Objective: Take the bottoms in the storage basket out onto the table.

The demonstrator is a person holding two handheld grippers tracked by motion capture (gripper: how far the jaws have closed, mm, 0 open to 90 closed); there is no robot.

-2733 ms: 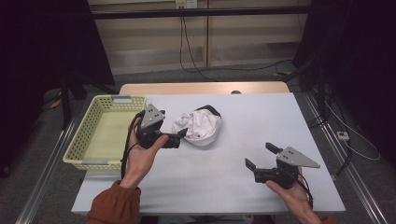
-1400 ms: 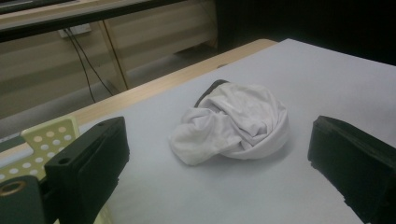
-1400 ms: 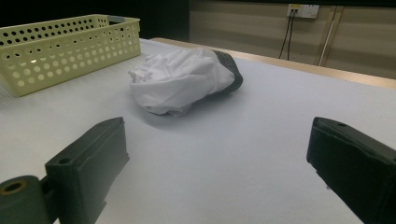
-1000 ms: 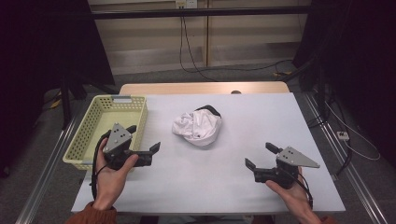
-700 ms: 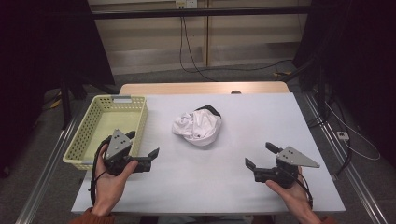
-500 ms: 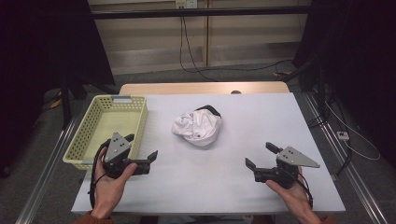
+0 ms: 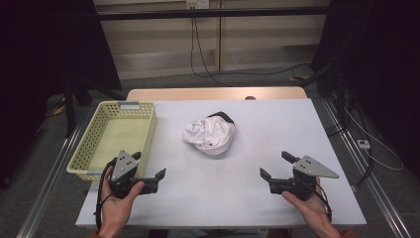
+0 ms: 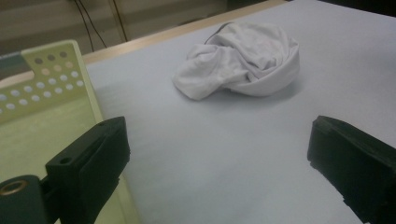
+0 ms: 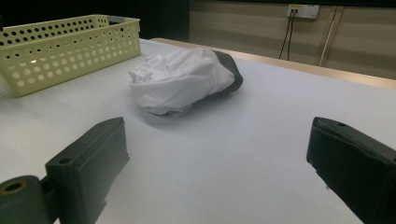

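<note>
A: Cloth [image 7: 209,136] first. We see it crumpled mid-table [image 7: 277,129], white with a dark edge at the back, touching neither gripper.

B: Agreed. We hold the left gripper [image 7: 148,178] near the table's front left, just beside the basket [image 7: 84,148], jaws spread and nothing between them. The cloth lies ahead and to its right, well apart.

A: And the right gripper [image 7: 274,172] sits near the front right, jaws likewise parted and bare, the cloth ahead to its left.

B: From the right gripper view we get the basket's [image 9: 70,42] perforated yellow plastic wall; the left gripper view looks into its smooth floor [image 8: 42,135].

A: We see soft folds in the cloth [image 8: 243,60], and its dark band best from the right [image 9: 187,77].
</note>
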